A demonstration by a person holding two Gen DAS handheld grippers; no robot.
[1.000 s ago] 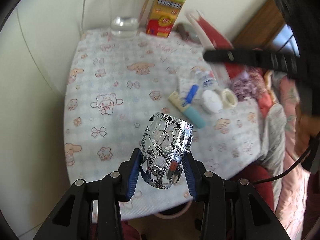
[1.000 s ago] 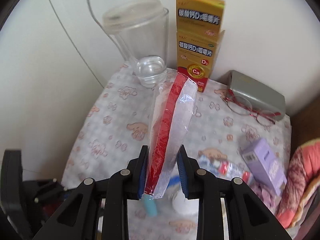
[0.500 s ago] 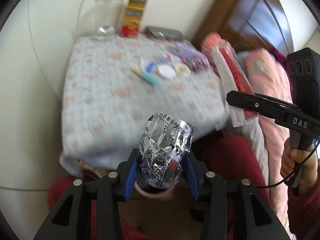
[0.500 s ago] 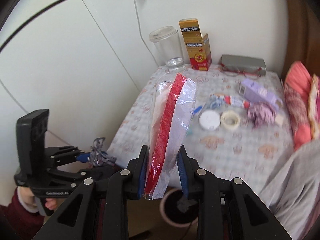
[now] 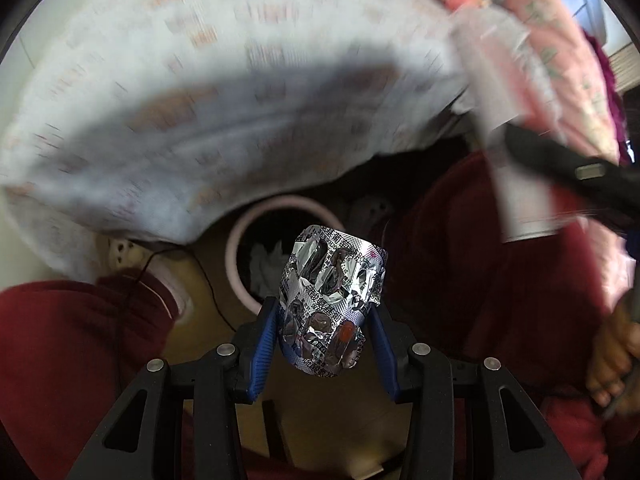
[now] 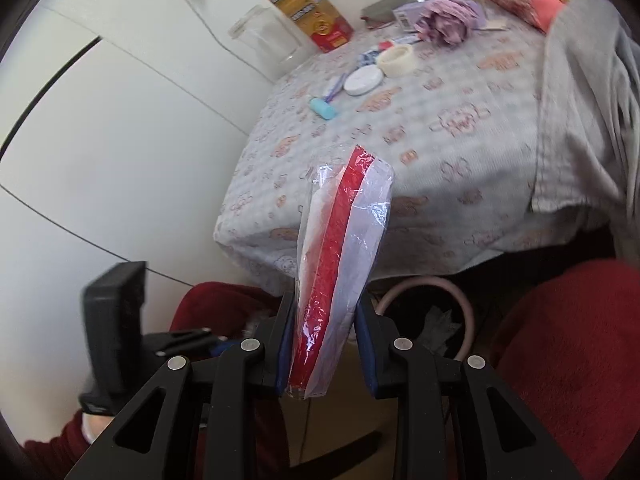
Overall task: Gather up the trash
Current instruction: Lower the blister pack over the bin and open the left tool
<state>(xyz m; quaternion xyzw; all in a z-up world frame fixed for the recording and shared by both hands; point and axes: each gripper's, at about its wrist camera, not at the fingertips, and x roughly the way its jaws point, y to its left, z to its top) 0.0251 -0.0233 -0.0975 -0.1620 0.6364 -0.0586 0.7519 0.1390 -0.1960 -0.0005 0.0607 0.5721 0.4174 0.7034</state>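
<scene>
My left gripper (image 5: 324, 316) points steeply down and is shut on a curled silver foil blister pack (image 5: 332, 280), which hangs right over a pink-rimmed trash bin (image 5: 236, 252) on the floor. White crumpled paper lies inside the bin. My right gripper (image 6: 325, 304) is shut on a clear plastic wrapper with a red stripe (image 6: 340, 248), just in front of the table's edge and left of the bin (image 6: 466, 304). In the left wrist view the right gripper's black finger (image 5: 560, 164) and its blurred wrapper (image 5: 516, 192) show at the right.
A table (image 6: 460, 184) under a cartoon-print cloth carries a blue tube (image 6: 323, 108), a white round lid (image 6: 362, 80), a tape roll (image 6: 396, 60), a glass jar (image 6: 268, 38) and yellow boxes (image 6: 316, 16). Red-clad legs (image 6: 568, 360) flank the bin. A power strip (image 5: 124, 250) lies on the floor.
Both grippers have drawn back from the table and dropped toward the floor, each still holding its piece. The bin now sits directly under the blister pack, and the left view is blurred.
</scene>
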